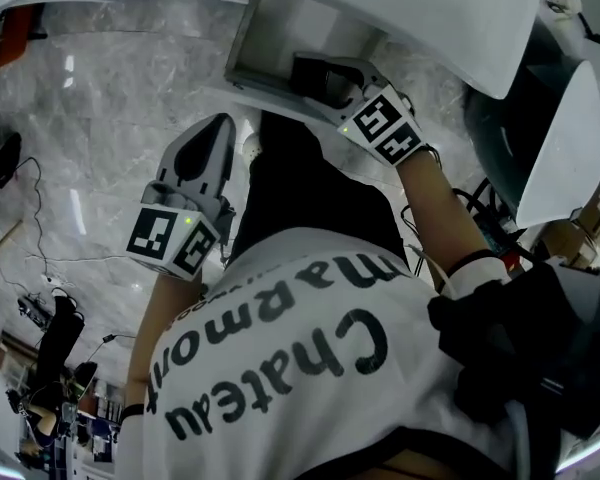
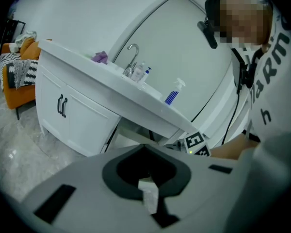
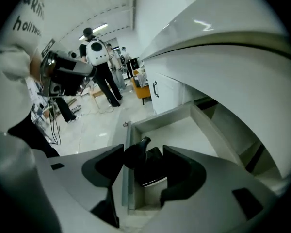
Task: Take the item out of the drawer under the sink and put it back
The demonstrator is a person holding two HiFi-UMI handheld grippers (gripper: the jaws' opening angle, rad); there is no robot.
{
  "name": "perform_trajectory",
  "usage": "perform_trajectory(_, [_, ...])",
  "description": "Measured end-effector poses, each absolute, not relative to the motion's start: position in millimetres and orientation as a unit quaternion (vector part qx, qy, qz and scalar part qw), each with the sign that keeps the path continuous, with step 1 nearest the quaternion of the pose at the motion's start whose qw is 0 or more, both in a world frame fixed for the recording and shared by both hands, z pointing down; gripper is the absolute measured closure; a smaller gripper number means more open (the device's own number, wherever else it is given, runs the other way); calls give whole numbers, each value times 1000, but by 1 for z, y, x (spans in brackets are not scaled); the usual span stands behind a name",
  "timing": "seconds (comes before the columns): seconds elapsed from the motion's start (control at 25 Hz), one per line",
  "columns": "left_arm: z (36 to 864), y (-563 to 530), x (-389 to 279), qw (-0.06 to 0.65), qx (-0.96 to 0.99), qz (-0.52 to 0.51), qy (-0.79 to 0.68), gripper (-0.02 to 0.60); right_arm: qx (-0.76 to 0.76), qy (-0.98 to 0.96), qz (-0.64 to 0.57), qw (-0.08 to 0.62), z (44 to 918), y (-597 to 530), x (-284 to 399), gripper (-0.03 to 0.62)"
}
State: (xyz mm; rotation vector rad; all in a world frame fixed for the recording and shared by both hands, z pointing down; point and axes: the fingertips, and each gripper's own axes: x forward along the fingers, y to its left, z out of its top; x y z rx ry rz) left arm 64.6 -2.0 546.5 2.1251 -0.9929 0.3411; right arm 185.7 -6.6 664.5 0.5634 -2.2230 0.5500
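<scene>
My right claw (image 3: 143,170) spread, either side of the dark item (image 3: 135,154) in the open drawer (image 3: 184,125); item's shape indistinct, lower part hidden by jaws; my left claw (image 2: 146,178) pressed together.

left hand-held gripper (image 2: 140,148) closed, right hand-held gripper (image 3: 143,154) jaws apart

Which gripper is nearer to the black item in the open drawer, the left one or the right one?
Right. The right gripper is at the drawer, its open fingers on either side of the black item. The left gripper hangs outside the drawer, over the floor.
</scene>
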Motion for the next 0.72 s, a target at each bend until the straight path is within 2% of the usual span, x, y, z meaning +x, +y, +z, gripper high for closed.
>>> perform_trajectory(0.24, [554,-4,64,387,824,139,-390,572,177,-874,104,441,689,-4,174,347])
perform_trajectory(0.36, [556,-6,61,386,823,142,-391,572,184,-874,109,436,697,-5,168,370])
perform_trajectory(0.72, [560,-6,60,389,821,146,-391,572,176,-878,80,439,705,-9,161,370])
